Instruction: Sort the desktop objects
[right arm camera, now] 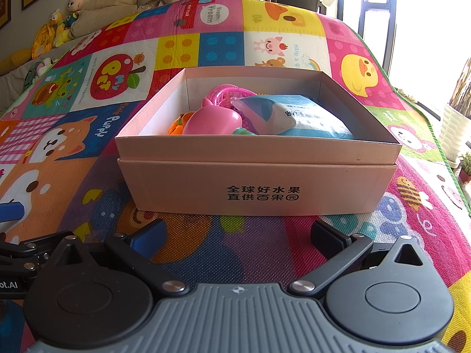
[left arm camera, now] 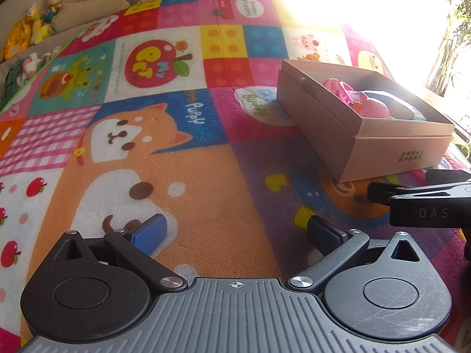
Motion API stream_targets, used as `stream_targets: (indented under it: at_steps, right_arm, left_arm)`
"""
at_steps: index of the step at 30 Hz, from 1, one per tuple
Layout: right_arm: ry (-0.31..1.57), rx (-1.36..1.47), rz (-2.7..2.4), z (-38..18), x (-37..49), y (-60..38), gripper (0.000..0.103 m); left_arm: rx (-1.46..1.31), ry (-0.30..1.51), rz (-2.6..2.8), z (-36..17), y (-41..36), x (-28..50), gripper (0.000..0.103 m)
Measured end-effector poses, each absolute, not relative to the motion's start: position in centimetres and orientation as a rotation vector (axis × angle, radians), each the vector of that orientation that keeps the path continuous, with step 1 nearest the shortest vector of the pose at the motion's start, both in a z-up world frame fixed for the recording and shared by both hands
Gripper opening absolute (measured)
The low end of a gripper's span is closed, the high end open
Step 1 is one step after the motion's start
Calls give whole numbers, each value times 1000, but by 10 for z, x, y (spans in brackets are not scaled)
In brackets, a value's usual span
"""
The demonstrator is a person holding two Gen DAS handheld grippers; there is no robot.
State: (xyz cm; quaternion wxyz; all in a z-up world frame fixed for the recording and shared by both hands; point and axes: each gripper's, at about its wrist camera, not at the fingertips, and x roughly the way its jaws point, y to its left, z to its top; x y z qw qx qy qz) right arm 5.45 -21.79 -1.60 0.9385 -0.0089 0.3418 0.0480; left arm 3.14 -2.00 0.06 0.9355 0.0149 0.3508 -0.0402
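Left wrist view: the left claw (left arm camera: 237, 232) stands wide apart and empty over a bare stretch of the cartoon play mat (left arm camera: 176, 158), with the cardboard box (left arm camera: 362, 135) lying ahead and to its right and the tip of the right claw (left arm camera: 412, 197) entering at the right edge. This box looks light yet stiff-walled; its rim is thin, so a pinch on one wall near a corner seems the surest hold. Open mat lies to the left and ahead, glare hides the far right. Right wrist view: the right claw (right arm camera: 238, 232) is likewise spread wide and holds nothing, just short of the box's printed front wall (right arm camera: 262, 188). Inside rest a pink plastic toy (right arm camera: 212, 122) (smooth and rounded, probably slippery), a pink basket (right arm camera: 226, 95), an orange piece (right arm camera: 176, 125) and a blue-white soft packet (right arm camera: 297, 116) that would likely yield and crumple; its sealed edge is the better purchase. No loose object shows on the mat near either claw. Room is ample at the box's left; at the right the mat's green border (right arm camera: 412, 94) is close.
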Motion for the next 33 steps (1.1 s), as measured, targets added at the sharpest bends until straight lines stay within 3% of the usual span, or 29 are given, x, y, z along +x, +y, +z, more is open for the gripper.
stream_targets:
  at_steps: [33]
  right_arm:
    - [698, -18, 98, -16, 54, -218, 103]
  left_arm:
    - [40, 738, -97, 1, -20, 36, 103]
